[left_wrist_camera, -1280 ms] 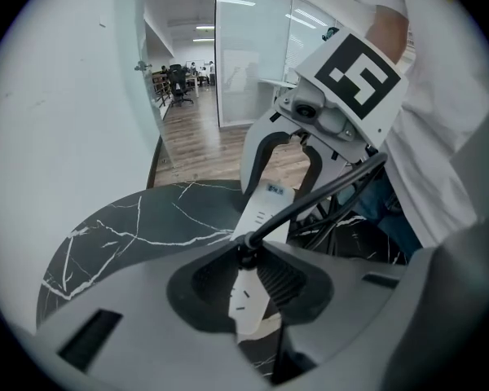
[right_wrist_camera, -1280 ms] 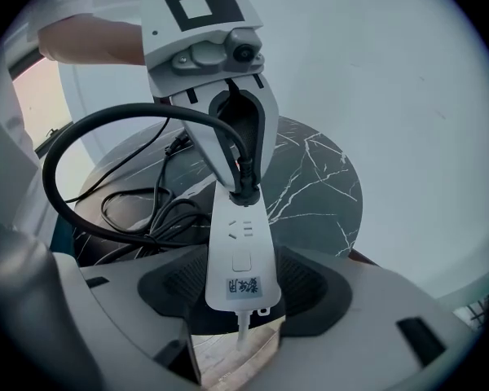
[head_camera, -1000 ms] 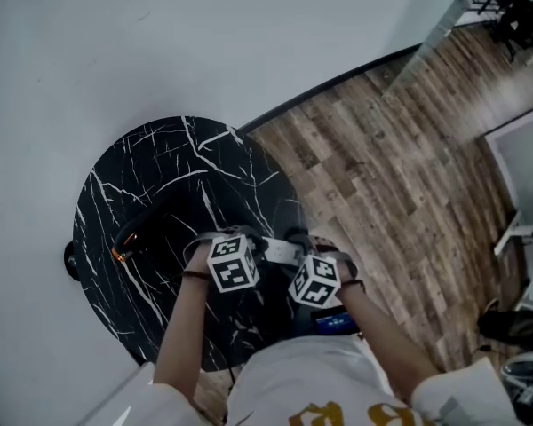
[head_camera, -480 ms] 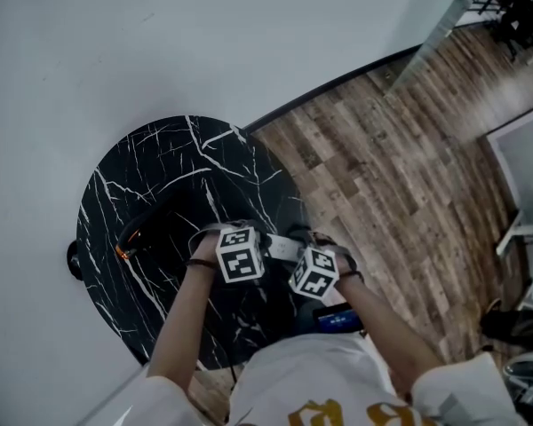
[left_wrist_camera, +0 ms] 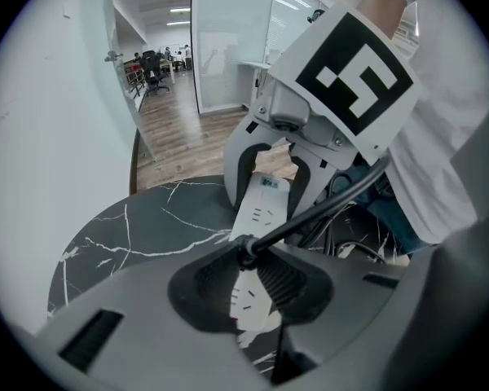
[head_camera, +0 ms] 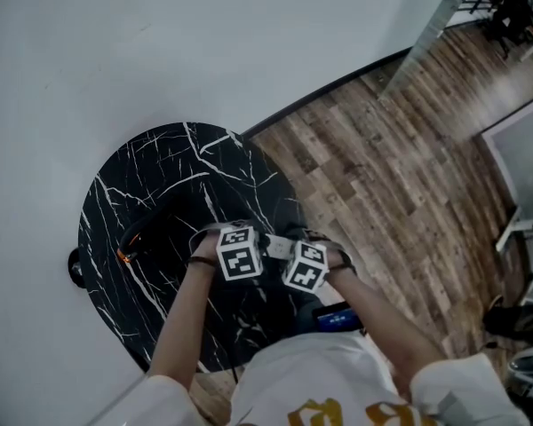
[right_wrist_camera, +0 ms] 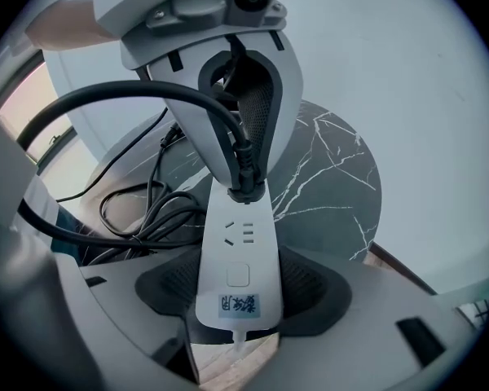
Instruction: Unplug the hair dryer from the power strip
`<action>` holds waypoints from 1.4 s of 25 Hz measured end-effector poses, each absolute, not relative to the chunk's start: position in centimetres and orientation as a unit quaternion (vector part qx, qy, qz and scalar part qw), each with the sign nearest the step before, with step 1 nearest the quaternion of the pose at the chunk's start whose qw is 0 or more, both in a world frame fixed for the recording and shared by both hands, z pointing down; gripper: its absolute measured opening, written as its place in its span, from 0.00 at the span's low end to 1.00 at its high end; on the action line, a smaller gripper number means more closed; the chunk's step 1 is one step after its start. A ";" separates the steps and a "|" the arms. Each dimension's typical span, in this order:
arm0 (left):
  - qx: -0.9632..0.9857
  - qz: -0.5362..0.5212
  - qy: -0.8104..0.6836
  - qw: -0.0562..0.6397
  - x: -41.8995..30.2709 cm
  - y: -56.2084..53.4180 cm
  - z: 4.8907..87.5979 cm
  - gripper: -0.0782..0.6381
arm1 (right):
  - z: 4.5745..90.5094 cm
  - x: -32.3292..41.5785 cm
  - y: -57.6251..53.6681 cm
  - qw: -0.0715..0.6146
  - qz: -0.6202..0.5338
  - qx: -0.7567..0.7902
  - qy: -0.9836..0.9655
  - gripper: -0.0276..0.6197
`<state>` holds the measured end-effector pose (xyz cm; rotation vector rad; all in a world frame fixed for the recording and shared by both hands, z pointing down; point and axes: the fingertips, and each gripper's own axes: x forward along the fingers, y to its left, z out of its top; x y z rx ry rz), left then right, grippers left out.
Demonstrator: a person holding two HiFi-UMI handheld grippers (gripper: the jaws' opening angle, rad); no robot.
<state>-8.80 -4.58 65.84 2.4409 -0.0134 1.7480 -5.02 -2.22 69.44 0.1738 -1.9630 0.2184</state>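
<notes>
While the right gripper (right_wrist_camera: 239,296) clamps the power strip (right_wrist_camera: 236,255) at its view's lower centre, the left gripper (left_wrist_camera: 246,257) seems closed on the plug (right_wrist_camera: 245,187) seated in the strip's far end, above the marble table (head_camera: 160,176).

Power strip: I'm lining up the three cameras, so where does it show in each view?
Head view: power strip, a pale bar just below centre.
Left gripper view: power strip at centre, running away from the camera.
Right gripper view: power strip at lower centre, its label end nearest the camera.
Shared landmark: black marble table, under the strip in all three.
</notes>
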 end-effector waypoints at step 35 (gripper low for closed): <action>0.791 0.607 -0.013 0.077 -8.6 -5.5 65.2 0.18 | 69.7 -5.0 -2.1 0.550 0.101 0.096 -0.824 0.45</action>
